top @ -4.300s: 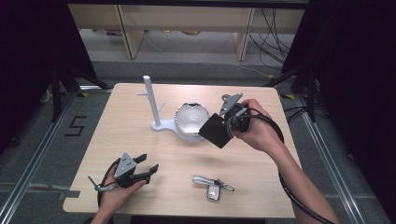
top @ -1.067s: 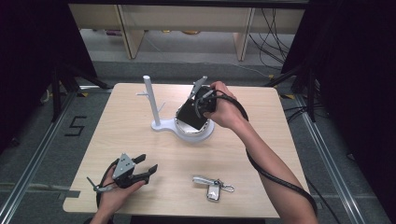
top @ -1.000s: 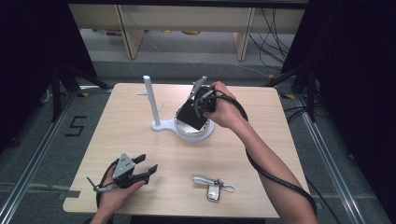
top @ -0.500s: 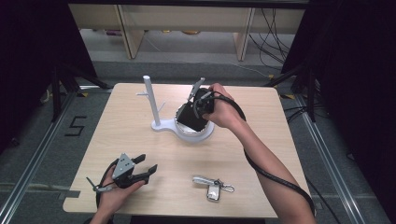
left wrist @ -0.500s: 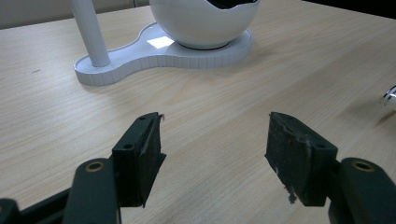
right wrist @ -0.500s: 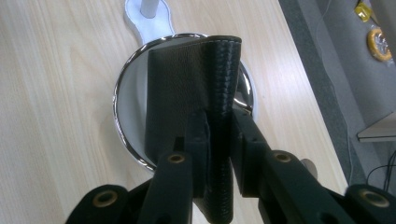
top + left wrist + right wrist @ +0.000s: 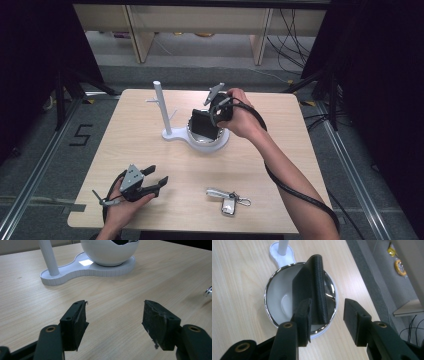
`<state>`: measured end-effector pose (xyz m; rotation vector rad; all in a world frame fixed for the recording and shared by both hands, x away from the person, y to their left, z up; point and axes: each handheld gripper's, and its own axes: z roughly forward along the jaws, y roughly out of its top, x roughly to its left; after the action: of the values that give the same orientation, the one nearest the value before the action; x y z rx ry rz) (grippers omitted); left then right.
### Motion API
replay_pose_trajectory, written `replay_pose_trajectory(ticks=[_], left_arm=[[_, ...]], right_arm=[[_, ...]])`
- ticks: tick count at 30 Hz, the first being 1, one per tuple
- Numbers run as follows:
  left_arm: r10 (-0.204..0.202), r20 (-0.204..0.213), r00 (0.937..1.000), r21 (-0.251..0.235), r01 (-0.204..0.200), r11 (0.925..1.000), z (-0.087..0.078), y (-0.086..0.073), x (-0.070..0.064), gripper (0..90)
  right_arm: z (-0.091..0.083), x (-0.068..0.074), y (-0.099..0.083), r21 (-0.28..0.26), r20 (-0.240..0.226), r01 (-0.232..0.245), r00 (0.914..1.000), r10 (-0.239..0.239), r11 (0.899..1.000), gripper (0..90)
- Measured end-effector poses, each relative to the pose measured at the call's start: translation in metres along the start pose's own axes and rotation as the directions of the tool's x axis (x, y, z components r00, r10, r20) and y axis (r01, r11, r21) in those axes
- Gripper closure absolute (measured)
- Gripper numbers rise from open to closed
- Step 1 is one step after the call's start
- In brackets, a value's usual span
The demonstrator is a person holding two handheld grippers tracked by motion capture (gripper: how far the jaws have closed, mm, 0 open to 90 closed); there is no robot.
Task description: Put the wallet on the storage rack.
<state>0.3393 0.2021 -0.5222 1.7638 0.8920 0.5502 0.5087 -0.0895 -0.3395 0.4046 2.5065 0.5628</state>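
Step in hand, as judged: black wallet (image 7: pixel 310 293) being placed into the white bowl (image 7: pixel 277 300) of the stand, release apparently just made. In the right gripper view the wallet is seen standing on edge inside the chrome-rimmed bowl, leaning against the far rim, upper part sticking out above it. Right gripper (image 7: pixel 327 320) is held spread above the bowl; the left jaw is just beside the wallet's face, whether touching cannot be told, the right jaw is apart from it. Nothing appears pinched.

Left gripper (image 7: pixel 113 326) is held spread and empty, low over the tabletop (image 7: pixel 280 165) at the near left corner, well apart from the bowl; it is also seen in the high view (image 7: pixel 142 185).

Next move, judged: right gripper to be lifted straight up and back so the jaws are not caught on the wallet's edge; a nudge could tip the wallet or shift the stand. Key fob with keys (image 7: pixel 227 200) lies near the front edge and is probably to be handled next.

Surface: light wood-grain tabletop, bare apart from the stand with white post (image 7: pixel 162 107) and the keys. Room: grey floor, dark frame and curtains at the sides, shelving and cables behind
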Motion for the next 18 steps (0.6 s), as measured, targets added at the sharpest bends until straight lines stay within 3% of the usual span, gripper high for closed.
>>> replay_pose_trajectory(ticks=[6, 10, 15, 18], left_arm=[[0.002, -0.001, 1.0, 0.0, -0.002, 1.0, 0.0, 0.0, 0.0, 34.9], [0.004, -0.001, 1.0, 0.002, -0.004, 1.0, 0.0, 0.0, 0.0, 34.9], [0.006, 0.011, 0.9999, 0.001, -0.006, 1.0, 0.001, 0.0, -0.001, 34.9], [0.007, 0.018, 0.9998, 0.007, -0.008, 0.9999, 0.002, 0.001, -0.002, 35.8]], right_arm=[[-0.011, -0.004, -0.011, -0.013, 0.026, -0.036, 0.999, 0.036, 0.999, 58.4], [-0.016, -0.003, -0.022, -0.017, 0.003, -0.082, 0.9966, 0.082, 0.997, 62.1], [-0.024, 0.003, -0.043, -0.007, -0.064, -0.179, 0.9819, 0.178, 0.984, 71.7], [-0.026, 0.007, -0.06, 0.022, -0.089, -0.201, 0.9753, 0.202, 0.979, 75.8]])
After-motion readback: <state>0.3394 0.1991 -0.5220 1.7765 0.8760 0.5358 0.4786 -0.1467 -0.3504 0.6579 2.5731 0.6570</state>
